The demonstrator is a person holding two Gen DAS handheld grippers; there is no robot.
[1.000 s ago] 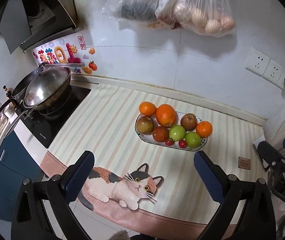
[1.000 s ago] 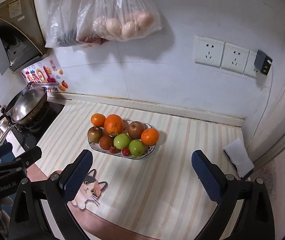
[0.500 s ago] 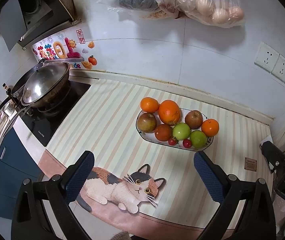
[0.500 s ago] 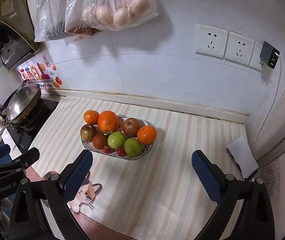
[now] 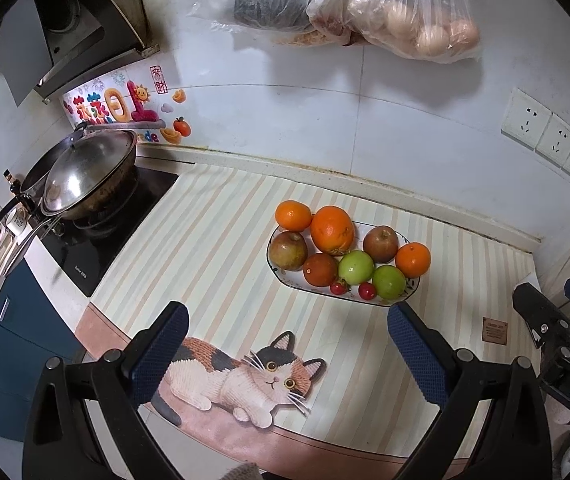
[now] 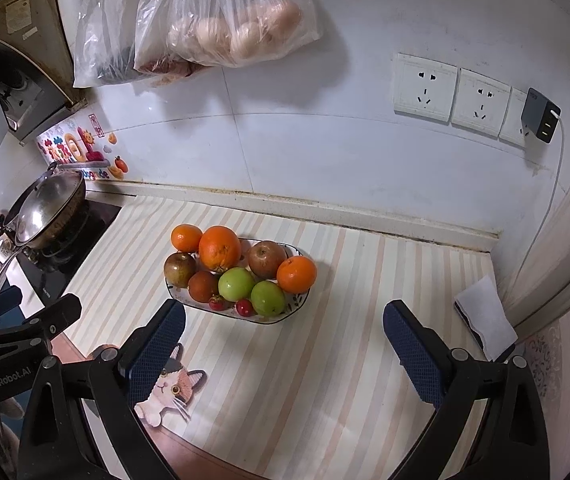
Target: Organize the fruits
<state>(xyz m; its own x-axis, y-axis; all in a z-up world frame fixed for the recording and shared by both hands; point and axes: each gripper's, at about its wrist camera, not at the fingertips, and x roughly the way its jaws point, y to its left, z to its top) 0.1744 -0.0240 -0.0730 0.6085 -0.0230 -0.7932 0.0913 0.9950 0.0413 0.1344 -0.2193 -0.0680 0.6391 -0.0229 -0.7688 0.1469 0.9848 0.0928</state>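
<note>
An oval white plate [image 5: 413, 286] [image 6: 297, 304] stands on the striped counter mat, piled with fruit: a big orange [image 5: 331, 230] [image 6: 220, 248], smaller oranges, brownish apples [image 5: 287, 250], two green apples [image 5: 355, 267] [image 6: 236, 284] and small red fruits [image 5: 367, 290]. My left gripper [image 5: 287, 340] is open and empty, above the mat in front of the plate. My right gripper [image 6: 283, 338] is open and empty, in front and right of the plate.
A lidded wok [image 5: 85, 172] sits on a black hob at the left. Plastic bags [image 6: 221, 20] hang on the wall above the plate. Wall sockets with a charger [image 6: 541, 120] are at the right. A white cloth [image 6: 485, 320] lies at the right edge.
Both views have shifted slightly, closer to the counter; the plate sits a little lower and larger in frame. Both grippers stay open and empty.
</note>
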